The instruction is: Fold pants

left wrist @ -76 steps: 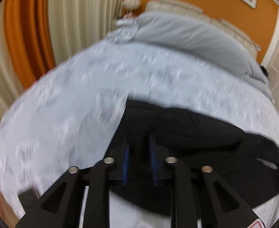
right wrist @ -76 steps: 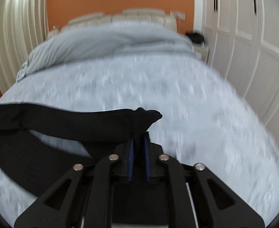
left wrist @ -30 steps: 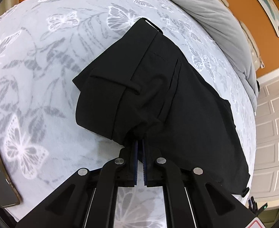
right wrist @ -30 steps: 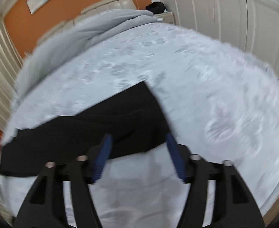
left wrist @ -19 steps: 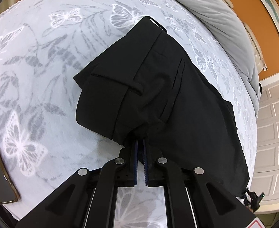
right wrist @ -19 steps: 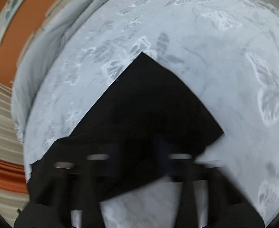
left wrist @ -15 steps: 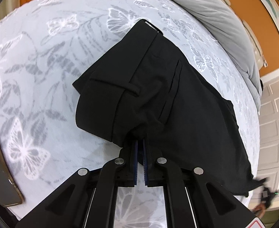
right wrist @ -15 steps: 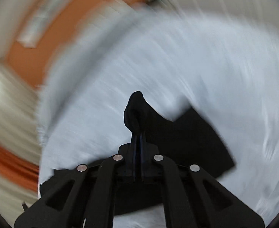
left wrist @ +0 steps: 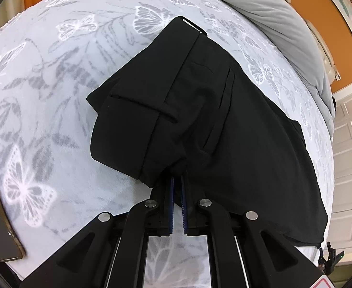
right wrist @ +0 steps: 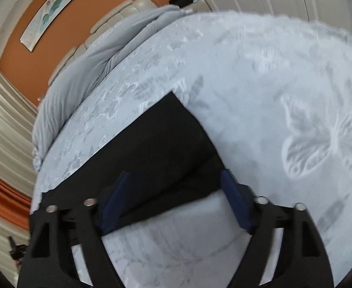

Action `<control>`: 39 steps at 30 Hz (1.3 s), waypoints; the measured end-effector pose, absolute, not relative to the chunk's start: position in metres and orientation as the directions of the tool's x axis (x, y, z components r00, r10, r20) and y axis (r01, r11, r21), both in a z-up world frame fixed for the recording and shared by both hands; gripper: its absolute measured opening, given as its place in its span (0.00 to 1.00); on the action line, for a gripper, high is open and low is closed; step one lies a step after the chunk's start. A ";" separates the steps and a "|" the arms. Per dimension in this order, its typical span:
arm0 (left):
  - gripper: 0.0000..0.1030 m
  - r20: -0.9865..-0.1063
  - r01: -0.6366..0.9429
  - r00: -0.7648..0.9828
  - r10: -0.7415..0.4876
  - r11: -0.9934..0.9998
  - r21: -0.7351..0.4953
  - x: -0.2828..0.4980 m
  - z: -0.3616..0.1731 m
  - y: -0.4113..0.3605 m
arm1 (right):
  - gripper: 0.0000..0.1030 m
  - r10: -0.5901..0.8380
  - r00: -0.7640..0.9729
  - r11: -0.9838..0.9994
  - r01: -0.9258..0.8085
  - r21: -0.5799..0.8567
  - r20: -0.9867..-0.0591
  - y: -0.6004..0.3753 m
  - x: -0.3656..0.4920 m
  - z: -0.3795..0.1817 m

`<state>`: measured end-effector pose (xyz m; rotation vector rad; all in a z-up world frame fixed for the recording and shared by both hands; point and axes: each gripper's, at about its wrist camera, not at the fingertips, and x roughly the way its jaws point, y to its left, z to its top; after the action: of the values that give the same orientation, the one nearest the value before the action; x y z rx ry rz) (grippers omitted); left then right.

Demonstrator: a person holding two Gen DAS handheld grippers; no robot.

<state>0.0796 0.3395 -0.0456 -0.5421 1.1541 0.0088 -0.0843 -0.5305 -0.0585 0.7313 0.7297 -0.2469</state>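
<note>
I am pinching the near edge of the black pants (left wrist: 223,124) with my left hand-held gripper (left wrist: 177,184), its blue pads almost together with the cloth caught between them at the tips. The pants are lying across the bed (left wrist: 63,76), on a pale grey cover printed with white butterflies. From the left wrist view the waistband end is sitting toward the upper left, with a belt loop showing at the far corner, and the legs are running off to the lower right toward the bed's edge. A fold of cloth is bulging just left of my pads.

My right hand-held gripper (right wrist: 176,192) is hovering over the other end of the pants (right wrist: 156,148), its jaws having just been opening and now standing wide apart. The hem's square corner is lying flat on the cover between and beyond the two blue pads (right wrist: 235,199), and neither pad is pressing on it. A rumpled grey duvet (right wrist: 92,72) is lying near the headboard, below an orange wall (right wrist: 63,21).
</note>
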 end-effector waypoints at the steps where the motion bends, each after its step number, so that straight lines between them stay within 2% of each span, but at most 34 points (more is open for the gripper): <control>1: 0.05 -0.868 -0.277 0.421 -0.264 0.873 -0.400 0.080 -0.045 0.339 | 0.73 0.052 0.719 0.729 0.447 0.518 -0.693 -0.535 -0.075 -0.064; 3: 0.03 -0.870 -0.269 0.424 -0.254 0.881 -0.388 0.080 -0.044 0.336 | 0.59 0.044 0.667 0.719 0.496 0.487 -0.744 -0.541 -0.058 -0.074; 5: 0.03 -0.871 -0.264 0.426 -0.243 0.888 -0.377 0.081 -0.038 0.335 | 0.08 0.035 0.661 0.721 0.502 0.477 -0.749 -0.540 -0.056 -0.073; 6: 0.03 -0.868 -0.262 0.433 -0.244 0.887 -0.380 0.081 -0.033 0.337 | 0.08 0.067 0.684 0.722 0.469 0.508 -0.727 -0.539 -0.055 -0.068; 8: 0.05 -0.862 -0.260 0.447 -0.238 0.888 -0.380 0.080 -0.025 0.344 | 0.09 0.025 0.743 0.768 0.414 0.488 -0.669 -0.529 -0.071 -0.043; 9: 0.08 -0.868 -0.265 0.442 -0.227 0.891 -0.368 0.081 -0.025 0.347 | 0.10 -0.008 0.735 0.795 0.417 0.442 -0.678 -0.529 -0.076 -0.040; 10: 0.10 -0.875 -0.266 0.433 -0.219 0.896 -0.356 0.082 -0.027 0.348 | 0.20 -0.041 0.705 0.806 0.442 0.394 -0.708 -0.529 -0.079 -0.044; 12: 0.11 -0.889 -0.243 0.407 -0.208 0.914 -0.325 0.085 -0.037 0.347 | 0.23 -0.148 0.584 0.798 0.548 0.252 -0.798 -0.535 -0.084 -0.061; 14: 0.11 -0.888 -0.227 0.416 -0.197 0.923 -0.311 0.078 -0.033 0.343 | 0.23 -0.138 0.617 0.777 0.552 0.302 -0.774 -0.535 -0.101 -0.059; 19: 0.18 -0.868 -0.198 0.482 -0.120 0.950 -0.241 0.047 0.000 0.342 | 0.24 -0.172 0.665 0.794 0.530 0.297 -0.727 -0.508 -0.128 -0.031; 21: 0.41 -0.858 -0.213 0.489 -0.157 0.932 -0.292 0.040 0.006 0.349 | 0.25 -0.111 0.701 0.824 0.461 0.329 -0.705 -0.481 -0.127 -0.020; 22: 0.48 -0.851 -0.221 0.493 -0.180 0.921 -0.322 0.038 0.006 0.351 | 0.28 -0.084 0.713 0.844 0.422 0.330 -0.697 -0.467 -0.119 -0.015; 23: 0.58 -0.839 -0.233 0.502 -0.212 0.900 -0.367 0.037 0.003 0.354 | 0.41 -0.054 0.726 0.871 0.370 0.323 -0.686 -0.445 -0.113 -0.010; 25: 0.66 -0.818 -0.272 0.509 -0.267 0.852 -0.447 0.042 -0.008 0.355 | 0.57 0.013 0.755 0.913 0.259 0.316 -0.655 -0.395 -0.103 -0.002; 26: 0.73 -0.809 -0.301 0.512 -0.287 0.823 -0.482 0.046 -0.015 0.357 | 0.58 0.055 0.763 0.921 0.210 0.327 -0.644 -0.376 -0.097 -0.002; 27: 0.74 -0.801 -0.338 0.517 -0.301 0.788 -0.515 0.050 -0.022 0.360 | 0.58 0.108 0.762 0.926 0.156 0.344 -0.639 -0.357 -0.090 -0.003; 29: 0.72 -0.769 -0.418 0.536 -0.350 0.681 -0.601 0.059 -0.043 0.370 | 0.58 0.193 0.741 0.927 0.077 0.367 -0.644 -0.318 -0.076 -0.013; 31: 0.42 -0.737 -0.475 0.544 -0.400 0.577 -0.664 0.070 -0.067 0.380 | 0.58 0.224 0.719 0.932 0.039 0.361 -0.658 -0.290 -0.065 -0.027; 32: 0.16 -0.743 -0.487 0.533 -0.405 0.571 -0.661 0.074 -0.070 0.382 | 0.58 0.237 0.709 0.928 0.037 0.370 -0.664 -0.282 -0.062 -0.033; 33: 0.09 -0.727 -0.458 0.545 -0.418 0.578 -0.676 0.079 -0.061 0.383 | 0.58 0.251 0.699 0.924 0.033 0.382 -0.670 -0.275 -0.061 -0.038; 35: 0.08 -0.697 -0.350 0.593 -0.402 0.651 -0.673 0.083 -0.021 0.380 | 0.58 0.263 0.696 0.926 0.012 0.377 -0.668 -0.264 -0.060 -0.041; 37: 0.08 -0.685 -0.254 0.647 -0.335 0.753 -0.607 0.082 0.023 0.376 | 0.58 0.285 0.710 0.926 -0.031 0.376 -0.644 -0.263 -0.061 -0.038; 39: 0.14 -0.747 -0.260 0.618 -0.244 0.834 -0.487 0.091 0.022 0.375 | 0.58 0.283 0.684 0.926 -0.013 0.376 -0.672 -0.262 -0.055 -0.047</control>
<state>0.0914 0.3745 0.0218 -0.6072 0.9198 0.0100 -0.0551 -0.2620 -0.0467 0.3585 0.8041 0.1699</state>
